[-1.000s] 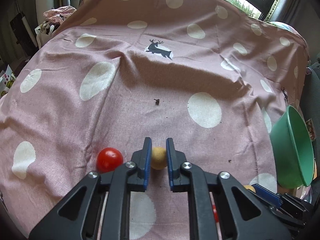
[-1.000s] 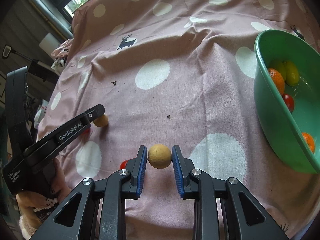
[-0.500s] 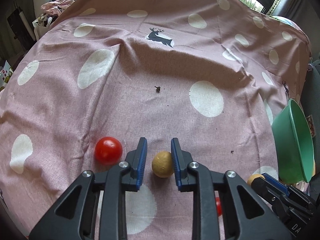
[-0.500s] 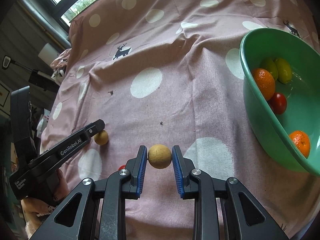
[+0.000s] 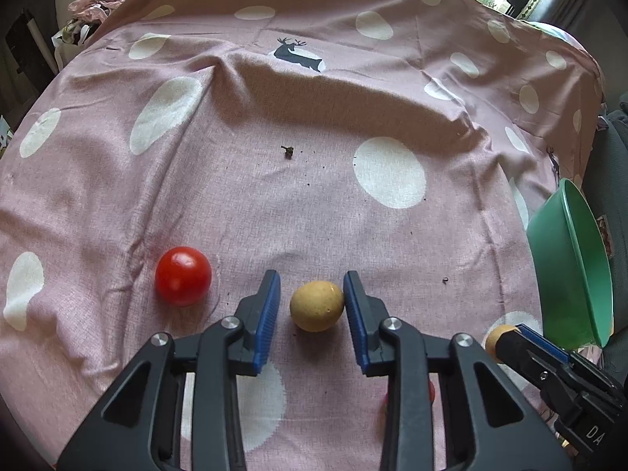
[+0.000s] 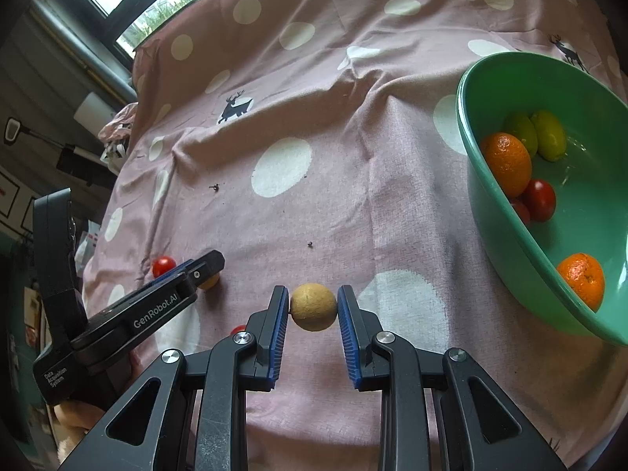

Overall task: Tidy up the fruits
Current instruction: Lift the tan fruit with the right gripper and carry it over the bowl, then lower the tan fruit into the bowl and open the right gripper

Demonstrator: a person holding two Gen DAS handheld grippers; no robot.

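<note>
Two claws down over the pink spotted cloth (image 5: 243, 204). Left gripper (image 5: 312, 308) with jaws just opened and standing apart, a small tan fruit (image 5: 317, 305) lying on the cloth between the pads, right pad touching or nearly so, a clear gap on the left, so no real grip there. Right gripper (image 6: 313, 314) clamped on a second tan fruit (image 6: 313, 307), both blue pads pressing its sides, fruit apparently off the cloth. Green bowl (image 6: 506, 243) just to the right, already holding oranges, green fruits and red ones. A red tomato (image 5: 183, 281) loose on the cloth, left of the left claw; another red fruit half hidden under the right finger.

Round, small, probably light and fairly firm with a matte skin, so likely not slippery but keen to roll. Best taken across the widest middle, pads square on opposite sides, gentle squeeze only. Tomato probably softer and glossier: lighter pressure, centred hold.
</note>
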